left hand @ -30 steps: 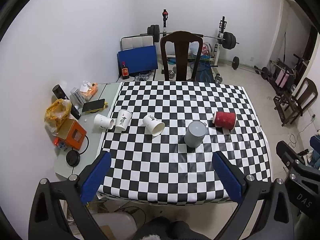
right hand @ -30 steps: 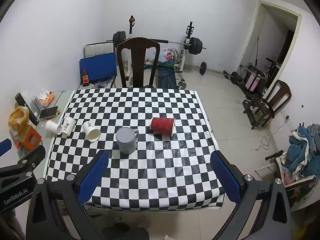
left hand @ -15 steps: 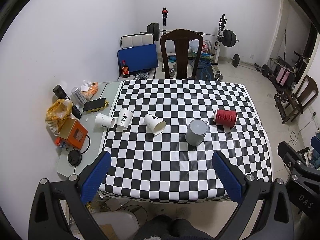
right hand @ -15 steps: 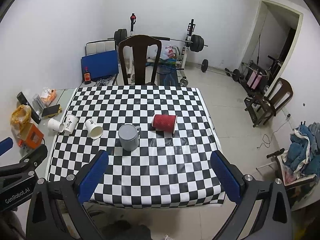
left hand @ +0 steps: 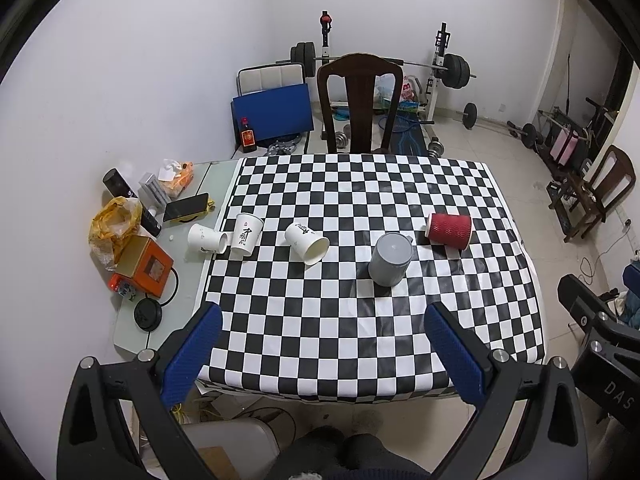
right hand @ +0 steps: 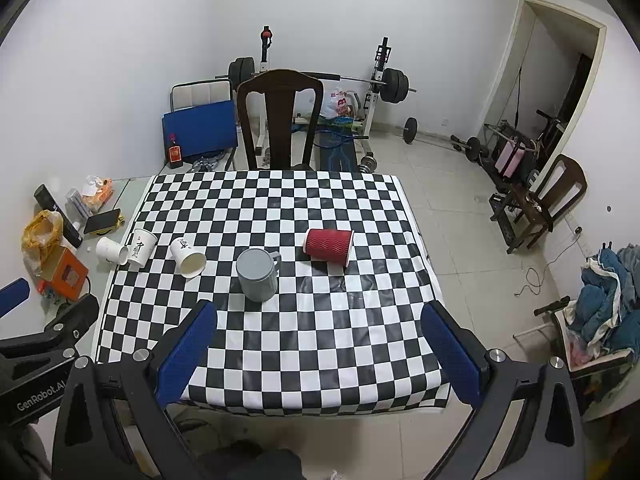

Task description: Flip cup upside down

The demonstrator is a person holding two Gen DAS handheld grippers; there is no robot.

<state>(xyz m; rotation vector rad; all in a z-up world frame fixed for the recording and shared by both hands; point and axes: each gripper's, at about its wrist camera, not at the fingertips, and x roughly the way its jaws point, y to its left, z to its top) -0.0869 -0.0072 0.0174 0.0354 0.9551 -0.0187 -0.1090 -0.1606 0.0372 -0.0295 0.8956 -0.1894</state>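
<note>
A grey mug (left hand: 390, 259) (right hand: 257, 274) stands on the checkered table (left hand: 360, 184) (right hand: 280, 196). A red ribbed cup (left hand: 449, 230) (right hand: 329, 246) lies on its side to its right. A white paper cup (left hand: 307, 242) (right hand: 188, 259) lies on its side to the left, another (left hand: 247, 234) (right hand: 141, 247) stands upright, and a third (left hand: 205, 238) (right hand: 112, 250) lies off the cloth. My left gripper (left hand: 320, 316) and right gripper (right hand: 319, 314) are open, empty, above the table's near edge.
A side surface at the left holds an orange box (left hand: 144, 267), a yellow bag (left hand: 114, 224), a phone (left hand: 186, 206) and bottles. A dark wooden chair (left hand: 360, 100) stands behind the table. Weights (right hand: 392, 80) and another chair (right hand: 556, 192) stand further off.
Both views have pulled back and risen slightly, so the table sits a little further from the grippers. The cups have not moved. Both grippers stay open.
</note>
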